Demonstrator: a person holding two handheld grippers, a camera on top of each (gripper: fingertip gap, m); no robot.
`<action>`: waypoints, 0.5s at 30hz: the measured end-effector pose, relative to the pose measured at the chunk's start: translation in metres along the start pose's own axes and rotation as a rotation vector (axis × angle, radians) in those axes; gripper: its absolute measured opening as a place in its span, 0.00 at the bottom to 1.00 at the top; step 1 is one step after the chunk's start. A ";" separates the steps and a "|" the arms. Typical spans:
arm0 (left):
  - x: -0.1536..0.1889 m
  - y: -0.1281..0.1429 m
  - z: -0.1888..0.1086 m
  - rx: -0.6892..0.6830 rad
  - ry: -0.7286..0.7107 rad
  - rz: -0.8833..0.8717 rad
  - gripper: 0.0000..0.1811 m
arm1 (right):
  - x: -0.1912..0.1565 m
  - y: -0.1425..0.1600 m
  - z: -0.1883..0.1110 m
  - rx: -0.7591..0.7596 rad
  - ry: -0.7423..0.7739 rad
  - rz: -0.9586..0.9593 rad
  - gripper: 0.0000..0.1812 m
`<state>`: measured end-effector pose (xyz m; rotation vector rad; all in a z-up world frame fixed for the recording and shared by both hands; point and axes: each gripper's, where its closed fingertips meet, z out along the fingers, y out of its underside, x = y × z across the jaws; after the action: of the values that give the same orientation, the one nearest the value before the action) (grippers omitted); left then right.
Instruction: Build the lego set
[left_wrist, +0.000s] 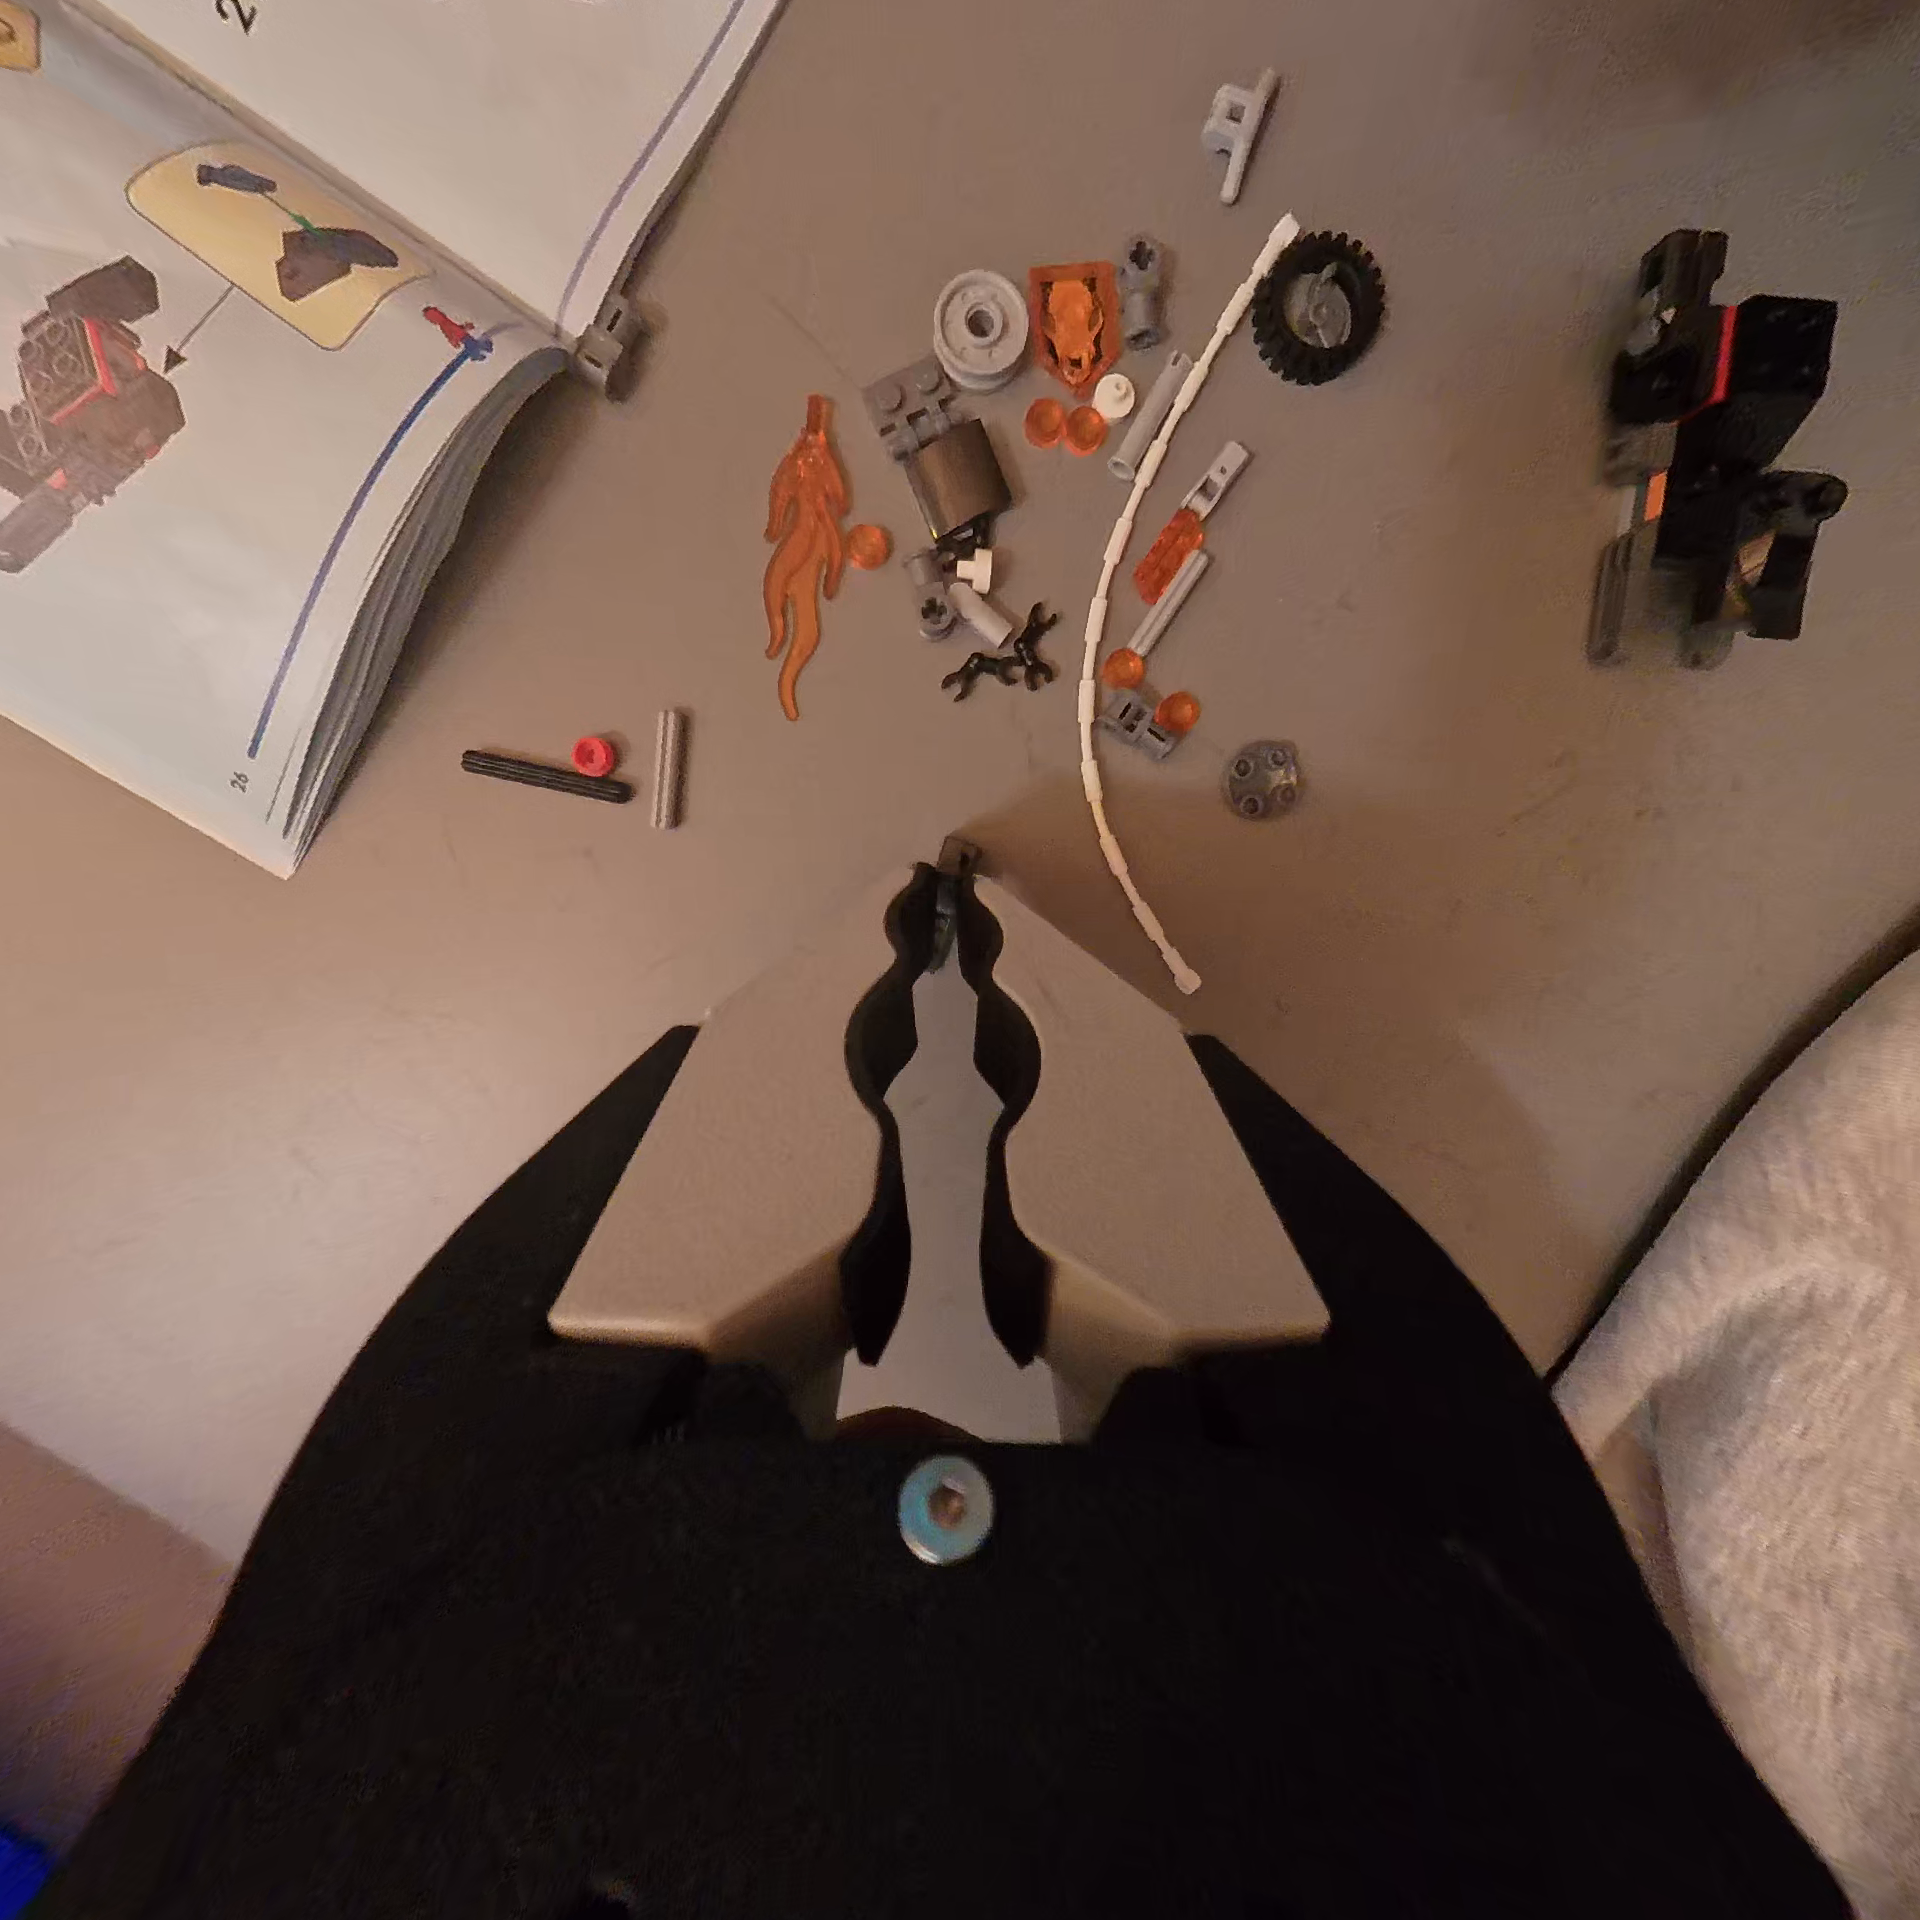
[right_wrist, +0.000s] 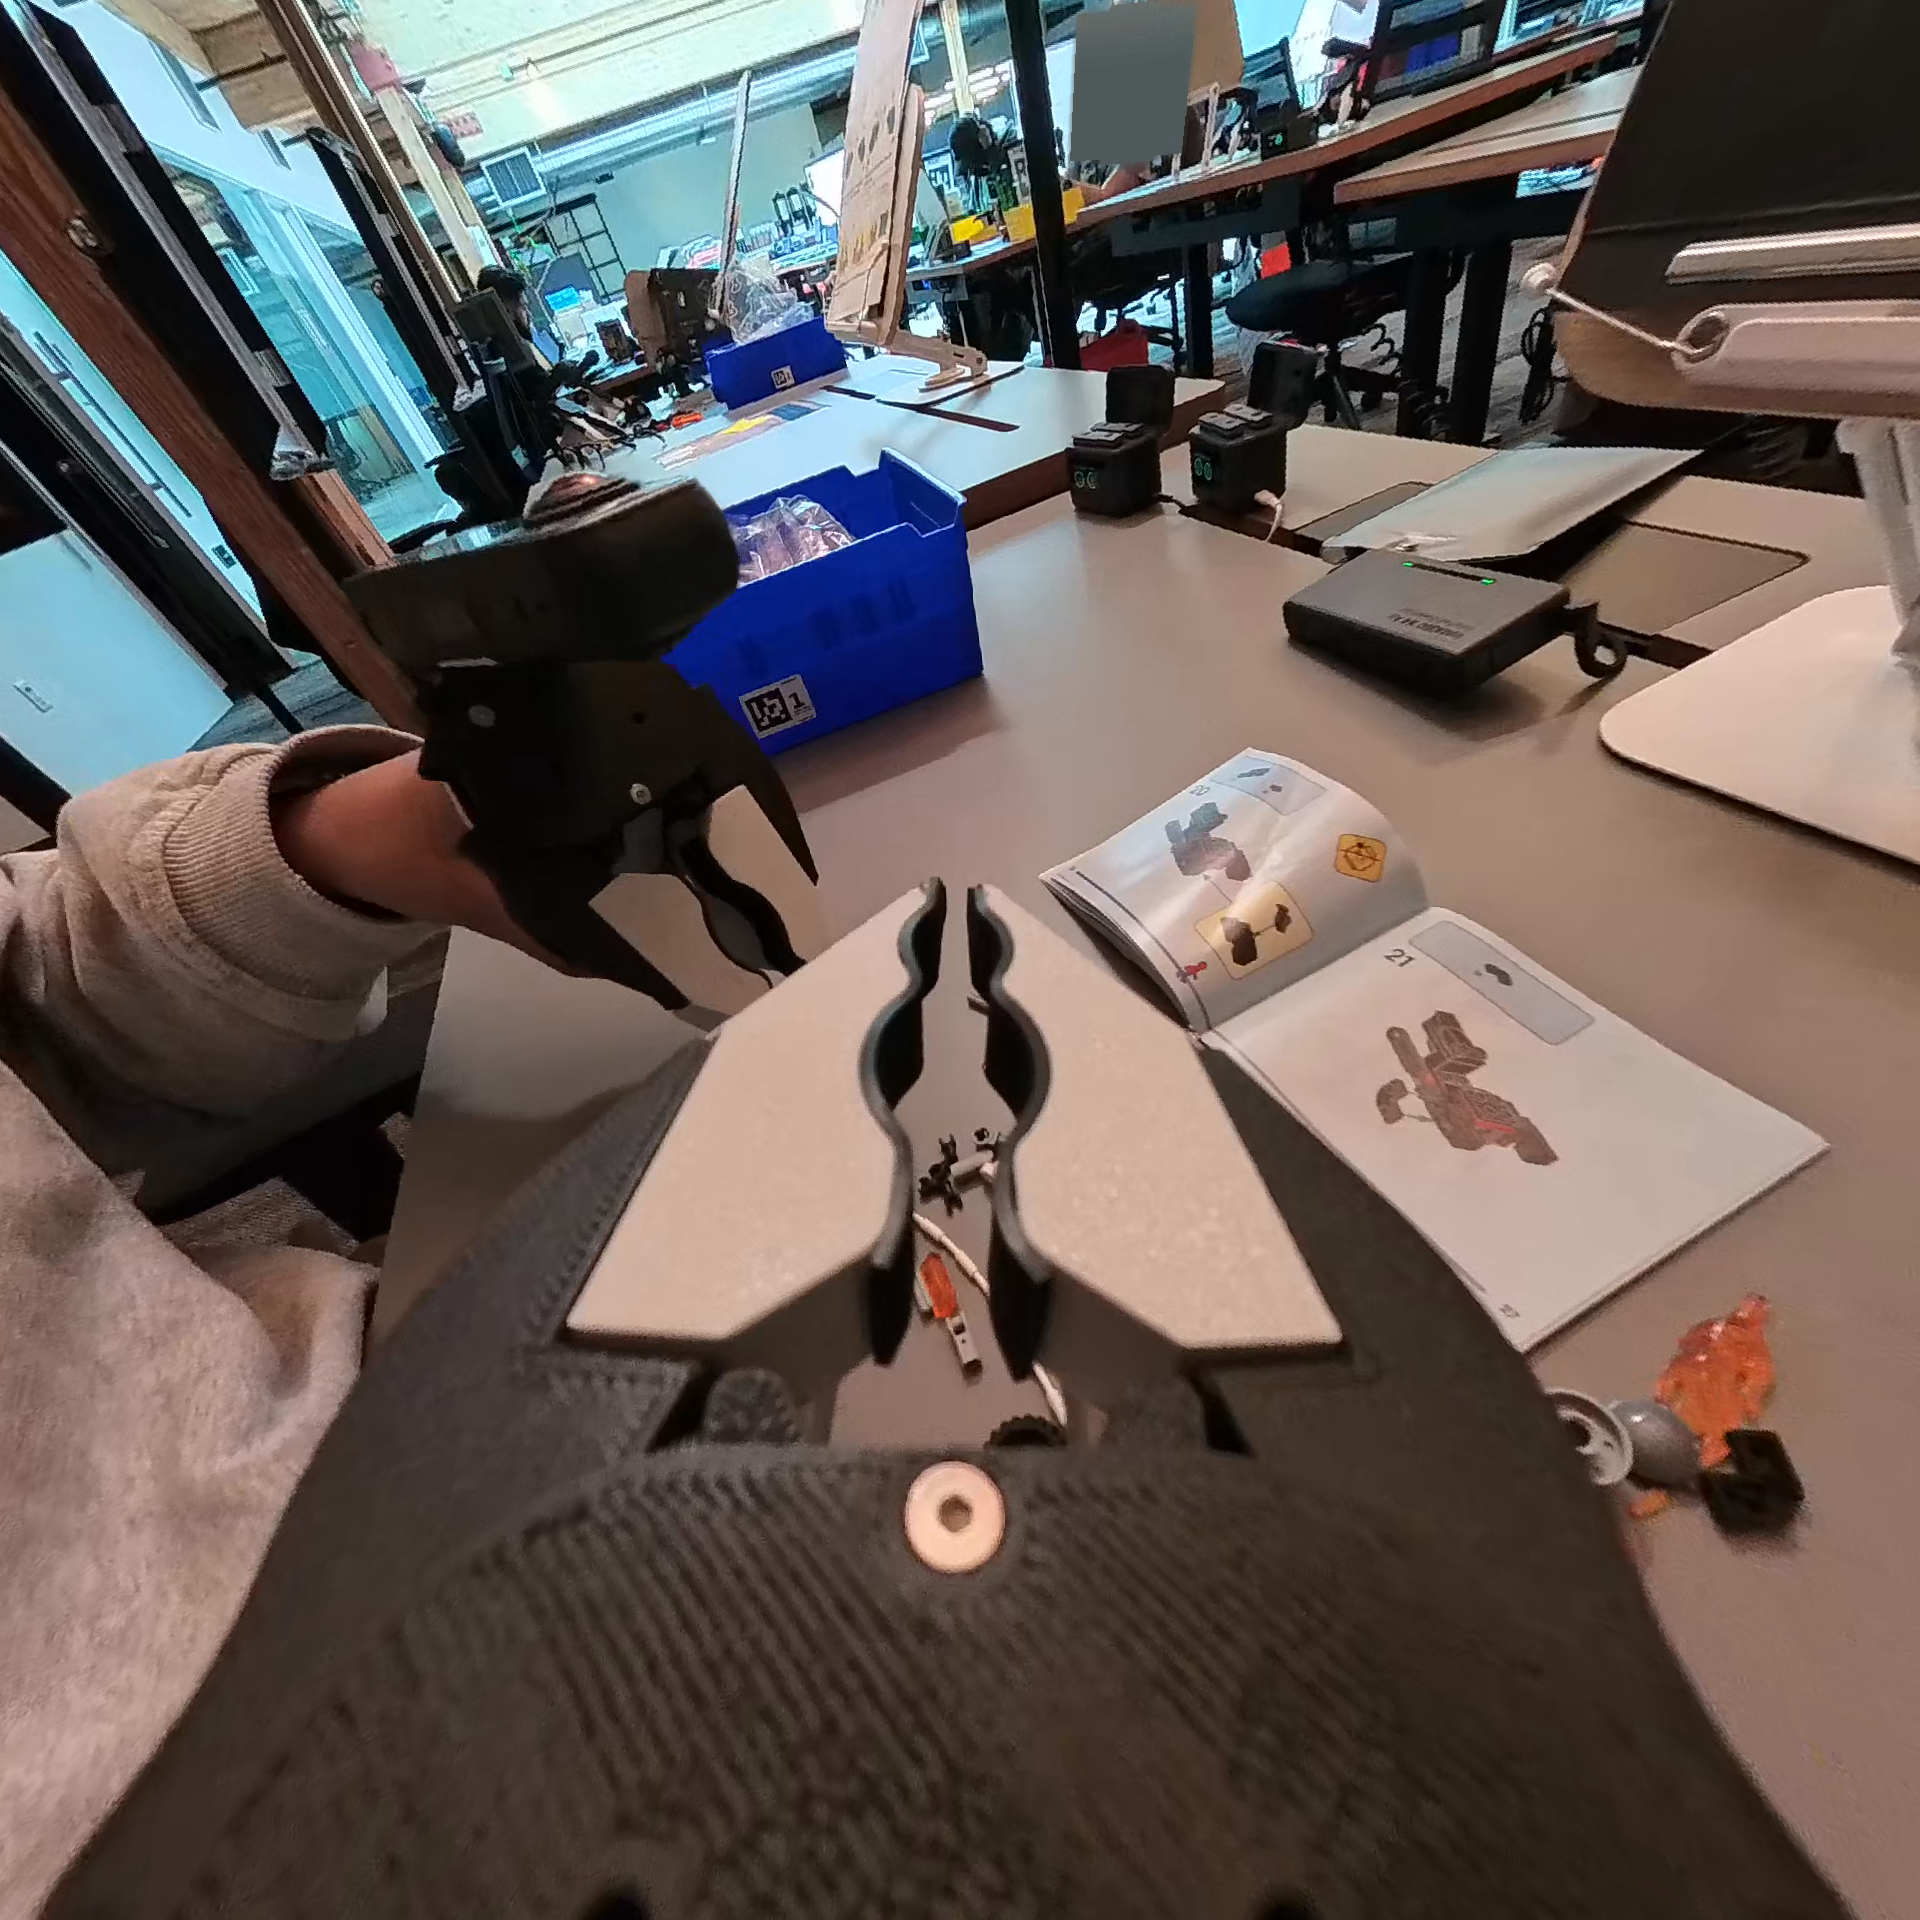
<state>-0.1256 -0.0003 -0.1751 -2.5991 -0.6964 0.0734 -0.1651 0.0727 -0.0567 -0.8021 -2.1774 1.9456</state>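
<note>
Jaws of the left gripper (left_wrist: 948, 902) pinch a small grey piece (left_wrist: 958, 858) above the tabletop (left_wrist: 416, 987); the right gripper (right_wrist: 957, 906) has jaws nearly closed, empty.

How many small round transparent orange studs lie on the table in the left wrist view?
5 round orange studs: a pair below the orange shield; one right of the flame piece; two by the white hose. More may hide under other parts.
</note>
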 end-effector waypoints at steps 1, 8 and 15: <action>0.000 0.000 0.000 -0.001 -0.002 0.003 0.01 | 0.000 0.000 -0.001 0.002 0.001 0.001 0.02; -0.001 0.004 0.003 -0.023 -0.038 0.028 0.01 | 0.001 -0.001 -0.002 0.006 0.000 0.005 0.01; -0.001 0.005 0.004 -0.026 -0.044 0.044 0.01 | 0.000 0.000 -0.001 0.001 0.000 0.003 0.02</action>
<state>-0.1251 -0.0034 -0.1807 -2.6457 -0.6591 0.1358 -0.1650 0.0739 -0.0567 -0.8060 -2.1757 1.9483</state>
